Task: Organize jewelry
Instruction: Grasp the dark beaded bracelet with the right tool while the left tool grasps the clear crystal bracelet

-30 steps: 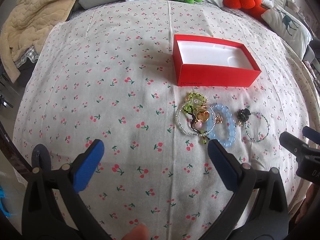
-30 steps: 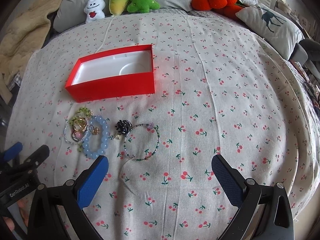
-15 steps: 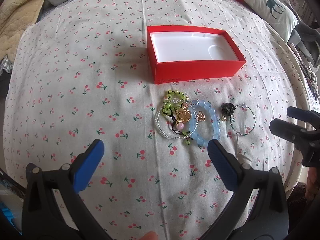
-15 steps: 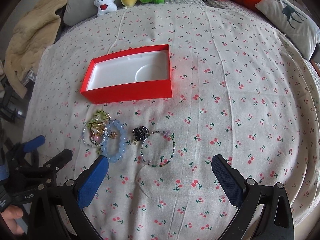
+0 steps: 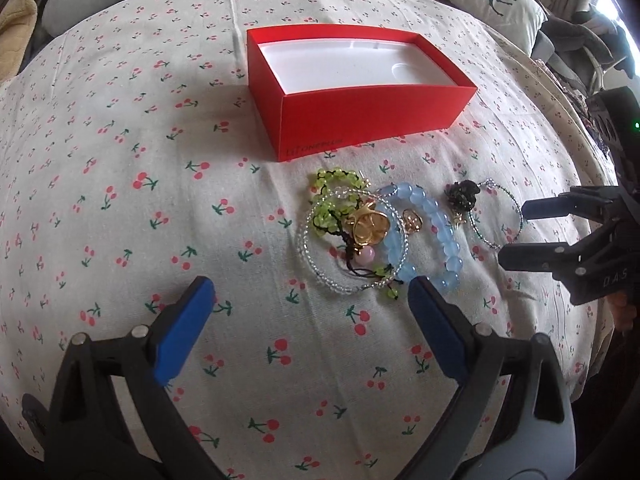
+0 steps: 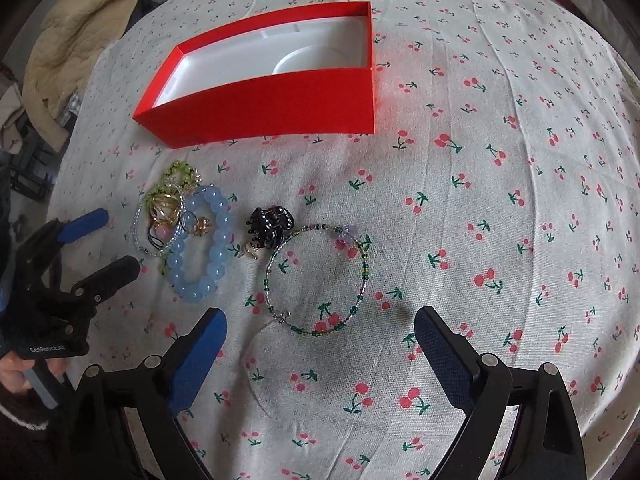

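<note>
Lying on cherry-print cloth [image 6: 480,200]: glossy blue bead bracelet [image 6: 202,248], thin wire bangle [image 6: 318,280]; left claw [image 5: 310,322], right claw [image 6: 320,354] apart.

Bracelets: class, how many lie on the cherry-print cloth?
4: blue bead bracelet, thin dark-bead bracelet right of it, clear-bead bracelet and green-bead bracelet tangled on the left. The tangle may hide more.
</note>
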`<state>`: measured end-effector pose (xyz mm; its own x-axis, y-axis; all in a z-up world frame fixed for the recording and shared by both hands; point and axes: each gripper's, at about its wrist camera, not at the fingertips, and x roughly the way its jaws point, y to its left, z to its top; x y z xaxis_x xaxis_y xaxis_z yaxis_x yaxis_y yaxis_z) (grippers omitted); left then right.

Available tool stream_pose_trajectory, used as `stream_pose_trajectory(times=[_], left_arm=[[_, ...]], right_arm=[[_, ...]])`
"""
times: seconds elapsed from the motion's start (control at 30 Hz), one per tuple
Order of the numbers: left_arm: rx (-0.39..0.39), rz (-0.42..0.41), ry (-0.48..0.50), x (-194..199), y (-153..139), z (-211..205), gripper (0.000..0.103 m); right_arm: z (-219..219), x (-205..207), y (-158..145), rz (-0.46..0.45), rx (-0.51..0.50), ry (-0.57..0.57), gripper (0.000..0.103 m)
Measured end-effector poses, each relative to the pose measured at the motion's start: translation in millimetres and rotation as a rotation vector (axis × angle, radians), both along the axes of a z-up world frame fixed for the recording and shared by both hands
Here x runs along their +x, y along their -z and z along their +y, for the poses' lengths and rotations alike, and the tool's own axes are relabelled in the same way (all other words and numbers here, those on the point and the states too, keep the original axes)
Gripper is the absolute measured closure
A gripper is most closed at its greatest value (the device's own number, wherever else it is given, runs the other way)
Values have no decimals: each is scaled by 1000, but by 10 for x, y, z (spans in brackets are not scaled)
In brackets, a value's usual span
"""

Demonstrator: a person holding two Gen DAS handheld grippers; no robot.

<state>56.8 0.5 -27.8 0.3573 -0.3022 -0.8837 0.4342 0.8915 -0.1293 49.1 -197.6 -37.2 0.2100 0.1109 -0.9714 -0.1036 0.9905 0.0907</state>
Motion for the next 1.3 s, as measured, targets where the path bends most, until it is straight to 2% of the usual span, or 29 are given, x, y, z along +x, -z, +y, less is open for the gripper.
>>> stream_pose_trajectory(times=[0.13,0.23,0.3,0.33,0.5,0.57,0.67,0.83,0.93,0.97,1.03,1.07,1.1,1.13,1.2,1.23,1.3], left_arm=[[-26,-4,32,40,10,-124,6],[-8,0,53,68,49,-233,6],[6,-6,61,76,60,-271,8],[13,-8,63,80,62,-283,13],[31,-18,51,97,55,-276,28],[31,-20,50,90,42,-267,38],[28,-21,50,79,28,-264,43],[19,-24,53,26,-22,-231,51],[16,-22,49,7,-42,-203,55],[18,-20,48,11,-41,-216,60],[31,-12,49,10,-27,-216,60],[37,-15,50,6,-26,-220,60],[42,-14,50,-2,-29,-204,60],[47,-12,49,1,-29,-206,56],[48,-12,44,6,-30,-204,41],[44,-7,47,14,-22,-202,31],[44,5,50,29,5,-218,29]], right_arm=[[116,67,59,-19,-77,-28,17],[236,96,109,-37,-147,-65,22],[400,114,171,-57,-185,-94,25],[442,111,174,-64,-193,-105,27],[524,71,153,-88,-210,-121,49],[528,82,134,-91,-213,-119,58],[492,93,95,-90,-201,-112,71],[303,52,-29,-77,-151,-91,84],[214,29,-66,-68,-113,-70,85],[183,40,-75,-63,-99,-61,85],[113,65,-86,-52,-72,-45,84],[84,81,-87,-44,-60,-37,82],[19,135,-81,-37,-50,-28,77],[-9,147,-86,-30,-41,-16,73],[-110,195,-109,-28,-20,8,56],[-149,210,-127,-30,-7,19,55],[-211,242,-154,-29,19,37,55]])
